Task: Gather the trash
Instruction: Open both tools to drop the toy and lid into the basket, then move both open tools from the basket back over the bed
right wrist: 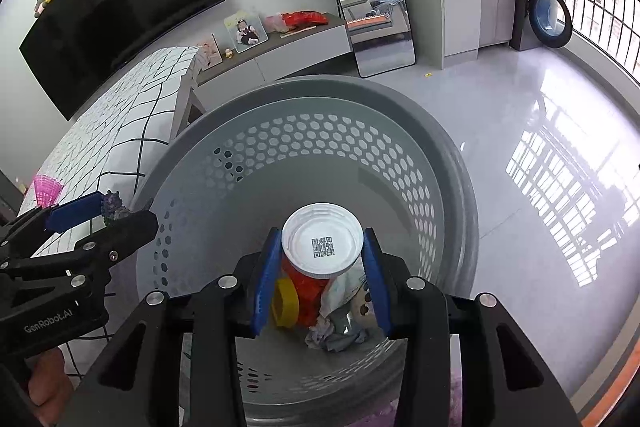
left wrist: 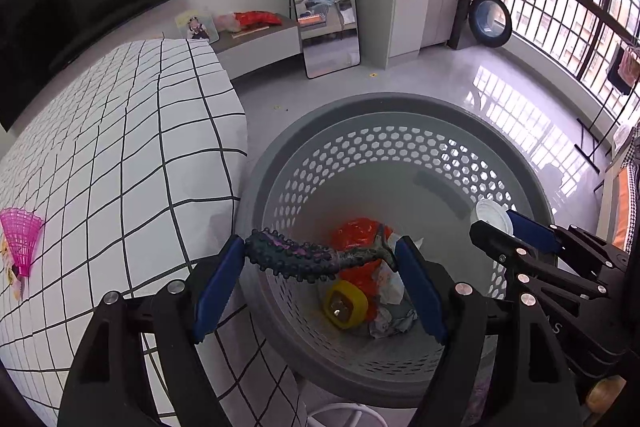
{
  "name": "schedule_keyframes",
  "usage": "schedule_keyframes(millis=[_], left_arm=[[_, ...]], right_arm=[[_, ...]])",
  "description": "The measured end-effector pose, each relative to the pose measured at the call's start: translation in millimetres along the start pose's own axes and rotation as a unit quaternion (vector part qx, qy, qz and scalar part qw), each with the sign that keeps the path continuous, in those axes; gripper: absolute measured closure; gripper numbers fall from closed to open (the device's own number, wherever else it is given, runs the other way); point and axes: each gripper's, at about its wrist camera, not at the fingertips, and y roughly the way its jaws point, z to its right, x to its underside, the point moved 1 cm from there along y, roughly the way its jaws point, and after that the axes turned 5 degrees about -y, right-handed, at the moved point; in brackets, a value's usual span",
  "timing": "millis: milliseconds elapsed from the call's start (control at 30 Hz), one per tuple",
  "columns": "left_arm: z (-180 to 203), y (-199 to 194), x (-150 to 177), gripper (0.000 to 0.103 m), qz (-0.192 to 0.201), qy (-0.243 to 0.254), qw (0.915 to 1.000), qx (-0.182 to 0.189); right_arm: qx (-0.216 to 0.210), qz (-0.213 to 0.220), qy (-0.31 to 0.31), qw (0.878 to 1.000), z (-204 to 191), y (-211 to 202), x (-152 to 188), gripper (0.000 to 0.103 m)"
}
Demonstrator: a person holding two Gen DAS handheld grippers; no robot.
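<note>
A grey perforated basket [left wrist: 400,107] [right wrist: 320,87] stands on the floor beside the bed. Inside lie an orange wrapper [left wrist: 358,233], a yellow tape roll [left wrist: 346,305] [right wrist: 285,301] and crumpled paper [left wrist: 390,323] [right wrist: 334,337]. My left gripper [left wrist: 320,259] is shut on a dark knobbly rubber toy [left wrist: 296,257] and holds it over the basket. It also shows in the right wrist view [right wrist: 114,209]. My right gripper [right wrist: 322,259] is shut on a white lid with a QR code [right wrist: 322,239], also over the basket. The lid also shows in the left wrist view [left wrist: 492,215].
A bed with a white grid sheet [left wrist: 120,167] [right wrist: 120,131] lies left of the basket, with a pink shuttlecock [left wrist: 22,239] [right wrist: 47,189] on it. A TV, low cabinet [left wrist: 256,43], mirror [left wrist: 324,7] and washing machine [left wrist: 486,15] stand along the far walls. Shiny floor [right wrist: 520,147] spreads to the right.
</note>
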Motion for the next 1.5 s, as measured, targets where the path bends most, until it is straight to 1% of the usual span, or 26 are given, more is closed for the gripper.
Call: schedule_keyframes(millis=[67, 100, 133, 200, 300, 1067, 1367, 1500], left_arm=[[-0.5, -0.9, 0.0, 0.027, 0.001, -0.001, 1.0000, 0.001], [-0.6, -1.6, 0.0, 0.027, 0.002, -0.001, 1.0000, 0.001], [-0.6, -2.0, -0.3, 0.027, 0.002, 0.000, 1.0000, 0.001], [-0.8, -2.5, -0.3, 0.025, 0.003, 0.000, 1.0000, -0.001], [-1.2, -3.2, -0.3, 0.023, 0.003, -0.001, 1.0000, -0.001], [-8.3, -11.8, 0.7, 0.021, 0.008, -0.008, 0.9999, -0.003], [-17.4, -28.2, 2.6, 0.021, 0.023, -0.016, 0.9996, 0.002], [-26.7, -39.3, 4.4, 0.021, 0.031, -0.026, 0.9992, 0.002]], right_arm=[[-0.001, 0.005, 0.002, 1.000, 0.9, -1.9, 0.8, 0.060], [-0.003, 0.009, 0.004, 1.000, 1.6, -3.7, 0.8, 0.055], [-0.005, 0.015, 0.006, 1.000, 2.5, -6.0, 0.7, 0.048], [-0.009, 0.025, 0.010, 1.000, 3.4, -9.2, -0.3, 0.043], [-0.011, 0.026, 0.013, 1.000, 4.8, -8.8, -1.2, 0.041], [-0.016, 0.027, 0.023, 0.999, 7.0, -10.0, -0.4, 0.040], [-0.013, 0.034, 0.020, 0.999, -3.6, -26.0, -2.3, 0.040], [-0.019, 0.037, 0.016, 0.999, -15.1, -35.8, 0.1, 0.038]])
